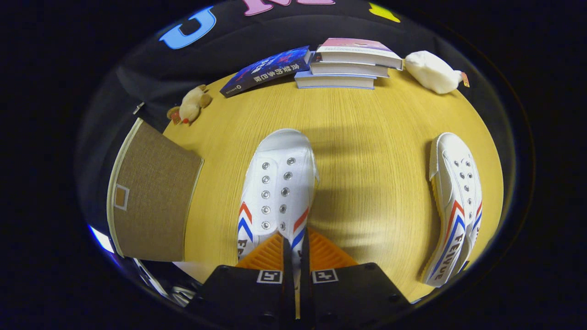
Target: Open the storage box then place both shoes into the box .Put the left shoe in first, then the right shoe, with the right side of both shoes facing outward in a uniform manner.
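- The gripper (293,250) was seen with its two orange fingers (268,254) drawn nearly together, pinched on the rear part of a white canvas shoe (279,183), apparently on the heel collar or tongue, though the exact spot of contact was hidden by the fingers.
- That held shoe was pointed away from the gripper, toe toward the stack of books (348,64), and it could not be told whether its sole was touching the wooden table (367,137) or was just lifted off it.
- The second shoe (454,206) was lying well apart on one side, tilted onto its edge.
- The storage box (151,197), brown fabric with a pale trim, was standing on the other side of the held shoe; what was taken to be its lid looked still in place, though its opening could not be made out.
- It was judged that the grip was thin, so the shoe should be carried slowly and kept level, to avoid it swinging or slipping out.
- It was judged that the shoe should be turned before lowering, so that its right side would face outward, and set to one side so room was left for the other.
- Two soft toys (192,105) and the books were lying far beyond and should be avoided.
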Available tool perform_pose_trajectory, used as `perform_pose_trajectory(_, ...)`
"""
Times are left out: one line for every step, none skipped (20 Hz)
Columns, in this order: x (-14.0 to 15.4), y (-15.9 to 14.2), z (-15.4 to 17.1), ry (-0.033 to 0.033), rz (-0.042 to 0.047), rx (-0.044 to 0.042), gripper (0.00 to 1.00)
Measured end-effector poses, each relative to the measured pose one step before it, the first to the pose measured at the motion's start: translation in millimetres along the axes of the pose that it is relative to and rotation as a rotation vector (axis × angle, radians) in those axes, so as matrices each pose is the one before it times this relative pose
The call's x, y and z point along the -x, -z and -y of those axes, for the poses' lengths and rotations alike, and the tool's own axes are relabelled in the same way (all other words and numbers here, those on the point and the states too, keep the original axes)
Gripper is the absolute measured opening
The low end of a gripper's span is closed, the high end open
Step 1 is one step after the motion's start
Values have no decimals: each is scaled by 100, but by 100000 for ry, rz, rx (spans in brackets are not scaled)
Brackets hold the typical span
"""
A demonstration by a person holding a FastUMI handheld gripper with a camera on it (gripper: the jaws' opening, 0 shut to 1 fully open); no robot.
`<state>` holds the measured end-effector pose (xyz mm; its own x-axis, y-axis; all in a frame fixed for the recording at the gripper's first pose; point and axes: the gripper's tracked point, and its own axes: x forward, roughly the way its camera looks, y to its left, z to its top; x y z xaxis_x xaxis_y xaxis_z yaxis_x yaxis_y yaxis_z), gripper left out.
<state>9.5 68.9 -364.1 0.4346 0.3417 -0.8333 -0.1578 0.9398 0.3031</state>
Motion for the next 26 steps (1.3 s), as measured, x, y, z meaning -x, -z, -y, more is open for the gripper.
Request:
perform_pose_trajectory(107, 21, -42, 384, 174, -2502, 9)
perform_pose_trajectory(204, -40, -400, -684, -454, -2524, 6)
perform_pose_trajectory(347, -127, -605, -1293, -357, -1817, 6)
perform_pose_trajectory(425, -285, -458, 19, 1085, -1556, 6)
perform_pose_trajectory(623, -218, -273, 437, 926, -1687, 6)
perform_pose_trajectory(696, -282, -439, 15, 1383, -1822, 6)
perform_pose_trajectory(821, -327, -361, 128, 1127, -1905, 6)
perform_pose_trajectory(1112, -366, -493, 409, 1078, -1121, 6)
perform_pose_trajectory(1270, -399, -395, 821, 846, 234, 6)
perform_pose_trajectory(1432, -497, -561, 821, 1514, 1095, 5)
perform_pose_trajectory(1442, -483, -680, 502, 1693, 1246, 6)
perform_pose_trajectory(1487, -536, -895, 144, 2232, 821, 6)
perform_pose_trajectory(1375, -506, -1000, -104, 1814, 292, 6)
perform_pose_trajectory(1269, -516, -1143, -280, 1823, -338, 5)
perform_pose_trajectory(1084, -534, -1205, -566, 1883, -777, 6)
perform_pose_trajectory(937, -427, -1414, -919, 1818, -1086, 5)
perform_pose_trajectory(761, -356, -1453, -1280, 1719, -995, 6)
perform_pose_trajectory(630, -211, -1656, -1857, 1348, -568, 6)
perform_pose_trajectory(421, -46, -1781, -2313, 708, -792, 5)
perform_pose_trajectory(150, 133, -1881, -2807, 71, -791, 6)
perform_pose_trajectory(64, 266, -1886, -3073, 34, -807, 6)
perform_pose_trajectory(-239, 417, -1828, -2454, -483, -690, 5)
perform_pose_trajectory(-143, 588, -1724, -2373, -760, -410, 5)
perform_pose_trajectory(-529, 578, -1686, -1993, -1120, 1, 6)
perform_pose_trajectory(-675, 533, -1544, -1850, -905, -119, 5)
perform_pose_trajectory(-644, 593, -1506, -1816, -730, -10, 6)
